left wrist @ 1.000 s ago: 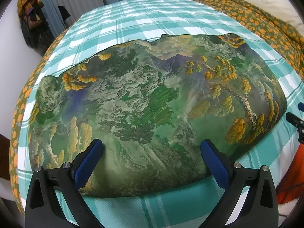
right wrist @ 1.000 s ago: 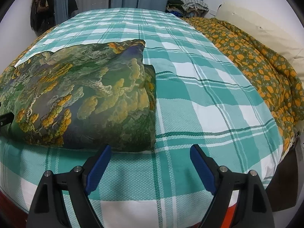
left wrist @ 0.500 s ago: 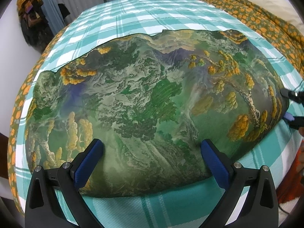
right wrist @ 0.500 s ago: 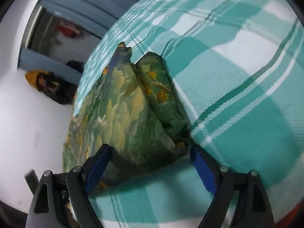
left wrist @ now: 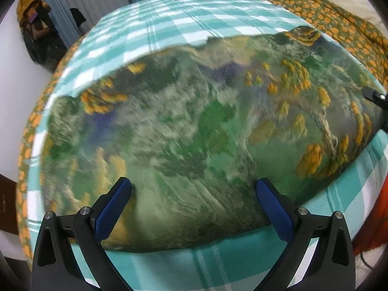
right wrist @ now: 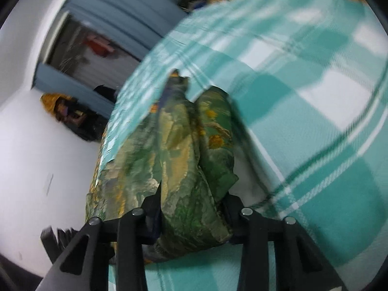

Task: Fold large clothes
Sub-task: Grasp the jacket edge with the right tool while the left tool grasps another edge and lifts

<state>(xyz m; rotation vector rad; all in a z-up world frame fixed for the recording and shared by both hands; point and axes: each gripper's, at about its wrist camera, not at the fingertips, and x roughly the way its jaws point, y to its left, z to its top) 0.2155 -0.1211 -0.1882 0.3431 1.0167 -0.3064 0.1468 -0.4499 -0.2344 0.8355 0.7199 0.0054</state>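
A folded garment (left wrist: 194, 121) with a green and orange landscape print lies flat on the teal plaid bed sheet (left wrist: 169, 17). My left gripper (left wrist: 194, 194) hovers open over the garment's near edge, its blue pads (left wrist: 114, 206) wide apart with nothing pinched. My right gripper (right wrist: 191, 198) is rolled on its side at the garment's right end. Its jaws are closing, and a bunched double layer of the garment (right wrist: 179, 145) fills the gap between them, squeezed by both fingers. In the left wrist view, part of the right gripper (left wrist: 374, 94) shows at the far right.
An orange-flowered quilt (left wrist: 339, 19) runs along the bed's far right side. Clothes hang on the wall at the left (left wrist: 31, 12), with curtains behind. Something red (left wrist: 380, 206) sits below the bed's right edge. The sheet (right wrist: 315, 121) stretches beyond the garment.
My right gripper rolled onto its side, moved in over the garment's right end and closed around the bunched fabric. The left gripper stayed open in place.
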